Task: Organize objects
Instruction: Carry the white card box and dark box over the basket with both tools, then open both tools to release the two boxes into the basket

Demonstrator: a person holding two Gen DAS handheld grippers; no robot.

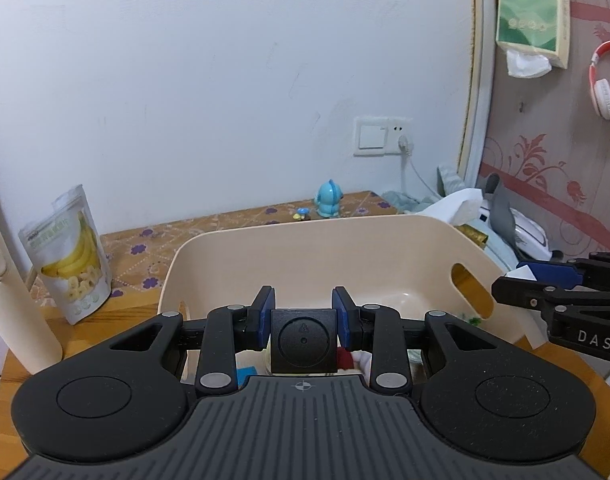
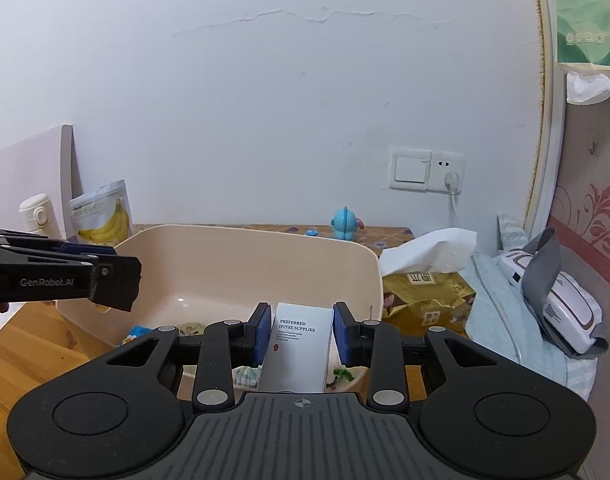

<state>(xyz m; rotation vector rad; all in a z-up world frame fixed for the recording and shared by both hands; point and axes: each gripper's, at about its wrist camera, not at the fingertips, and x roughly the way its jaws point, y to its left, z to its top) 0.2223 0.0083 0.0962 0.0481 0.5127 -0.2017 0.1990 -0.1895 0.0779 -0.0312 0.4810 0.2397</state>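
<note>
Left wrist view
Left gripper [image 1: 303, 320]: I see its blue pads pressed against both sides of a black square cap [image 1: 303, 341], so it is clamped on that object, held above the near edge of the beige bin [image 1: 233, 252].
Bin contents: I can make out only scraps of red, white and blue below the cap; I cannot tell what they are.
Bench [image 1: 85, 328]: wooden, with a banana chip pouch [image 1: 75, 256] and a white flask [image 1: 9, 300] standing left of the bin.
Right gripper [image 1: 545, 280]: enters from the right beside the bin's handle slot, a white edge showing between its blue pads.

Right wrist view
Right gripper [image 2: 303, 332]: narrowed around a white box [image 2: 299, 348] printed "PREFERRED HOTEL SUPPLIES", upright, pads at both its sides, over the bin's near rim [image 2: 369, 280].
Left gripper [image 2: 105, 268]: I see it side-on at the bin's left wall.
Beyond the bin: a blue figurine [image 2: 345, 224] near the wall, a gold tissue pack [image 2: 425, 292] just right of the bin.
</note>
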